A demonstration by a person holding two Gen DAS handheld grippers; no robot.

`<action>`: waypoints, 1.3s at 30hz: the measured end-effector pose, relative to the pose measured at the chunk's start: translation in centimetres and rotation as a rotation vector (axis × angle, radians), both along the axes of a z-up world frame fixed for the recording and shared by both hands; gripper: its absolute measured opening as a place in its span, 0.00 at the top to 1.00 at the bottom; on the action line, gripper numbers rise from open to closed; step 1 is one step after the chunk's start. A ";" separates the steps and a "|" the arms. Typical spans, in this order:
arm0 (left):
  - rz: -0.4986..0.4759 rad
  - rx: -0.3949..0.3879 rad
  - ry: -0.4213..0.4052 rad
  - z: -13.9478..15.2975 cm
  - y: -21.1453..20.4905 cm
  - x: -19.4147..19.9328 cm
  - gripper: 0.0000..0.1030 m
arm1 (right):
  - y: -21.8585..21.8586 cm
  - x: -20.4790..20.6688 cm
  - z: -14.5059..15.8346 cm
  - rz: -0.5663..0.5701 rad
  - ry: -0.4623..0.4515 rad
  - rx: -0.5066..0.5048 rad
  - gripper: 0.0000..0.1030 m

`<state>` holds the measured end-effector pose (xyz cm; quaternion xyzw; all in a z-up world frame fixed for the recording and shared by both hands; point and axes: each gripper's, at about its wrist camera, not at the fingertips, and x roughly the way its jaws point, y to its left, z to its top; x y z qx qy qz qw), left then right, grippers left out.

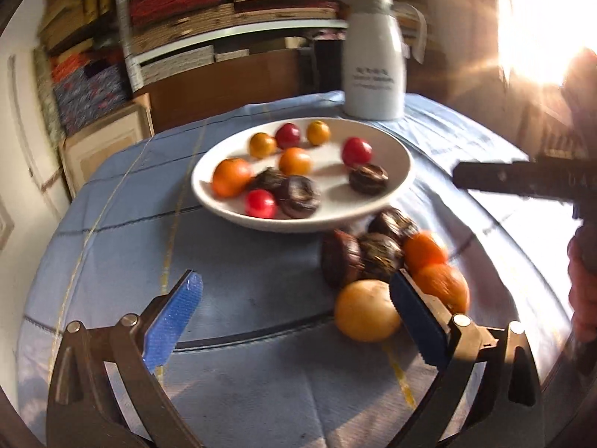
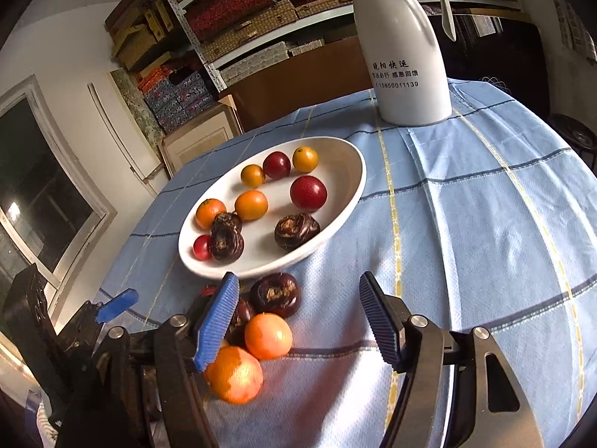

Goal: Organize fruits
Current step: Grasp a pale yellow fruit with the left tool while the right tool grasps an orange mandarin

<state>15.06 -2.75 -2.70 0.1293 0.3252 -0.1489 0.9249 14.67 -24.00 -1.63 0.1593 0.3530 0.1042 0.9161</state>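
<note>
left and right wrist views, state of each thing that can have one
left tool: open, empty
right tool: open, empty
white plate: upright, holding fruit
white jug: upright, lid on
loose fruit: clustered on the cloth beside the plate

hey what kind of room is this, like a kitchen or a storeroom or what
Probably a storeroom or workroom used for eating too. Metal shelves stacked with patterned boxes line the wall behind a table covered by a blue checked cloth, where a white plate of fruit and a white thermos jug stand.
</note>
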 end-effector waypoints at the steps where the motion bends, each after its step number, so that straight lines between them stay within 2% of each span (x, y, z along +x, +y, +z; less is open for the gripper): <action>1: -0.007 0.016 -0.002 -0.1 -0.4 -0.1 0.05 | 0.0 -0.1 0.0 -0.001 -0.001 -0.001 0.30; 5: -0.025 0.083 0.026 -0.9 -1.6 0.2 0.04 | -0.1 -0.3 0.1 -0.001 -0.004 -0.003 0.30; 8: -0.026 0.011 0.091 -1.1 -0.4 1.2 0.04 | 0.1 -0.3 -0.1 0.003 0.003 -0.010 0.30; 10: 0.013 0.003 0.100 -1.2 0.5 1.6 0.04 | 0.1 -0.3 -0.1 0.002 0.003 -0.015 0.30; 13: 0.140 0.071 0.051 -0.9 2.4 1.7 0.04 | -0.1 -0.3 -0.2 -0.004 0.006 -0.011 0.29; 15: 0.192 0.058 0.056 -0.8 3.9 1.7 0.04 | -0.1 -0.4 -0.2 -0.002 0.010 -0.004 0.29; 18: 0.168 0.009 0.070 -0.6 4.6 1.4 0.04 | 0.4 -0.8 -0.4 0.029 0.017 -0.002 0.29; 24: 0.125 0.073 0.088 -1.5 2.8 1.7 0.04 | 2.7 -2.1 -1.2 0.120 0.033 -0.071 0.30; 34: 0.118 0.032 0.147 -2.1 2.9 3.3 0.04 | 6.7 -3.7 -2.3 0.215 0.042 -0.207 0.31; 35: 0.117 0.029 0.154 -2.1 2.9 3.4 0.06 | 7.2 -3.7 -2.4 0.225 0.044 -0.224 0.32; 36: 0.114 0.023 0.166 -2.3 2.9 3.7 0.08 | 7.5 -3.7 -2.5 0.232 0.048 -0.235 0.37; 38: 0.103 0.014 0.189 -2.5 2.8 3.9 0.27 | 7.8 -3.3 -2.9 0.245 0.068 -0.242 0.46; 39: 0.094 0.005 0.209 -2.7 2.8 4.2 0.32 | 7.9 -3.1 -3.1 0.249 0.080 -0.239 0.52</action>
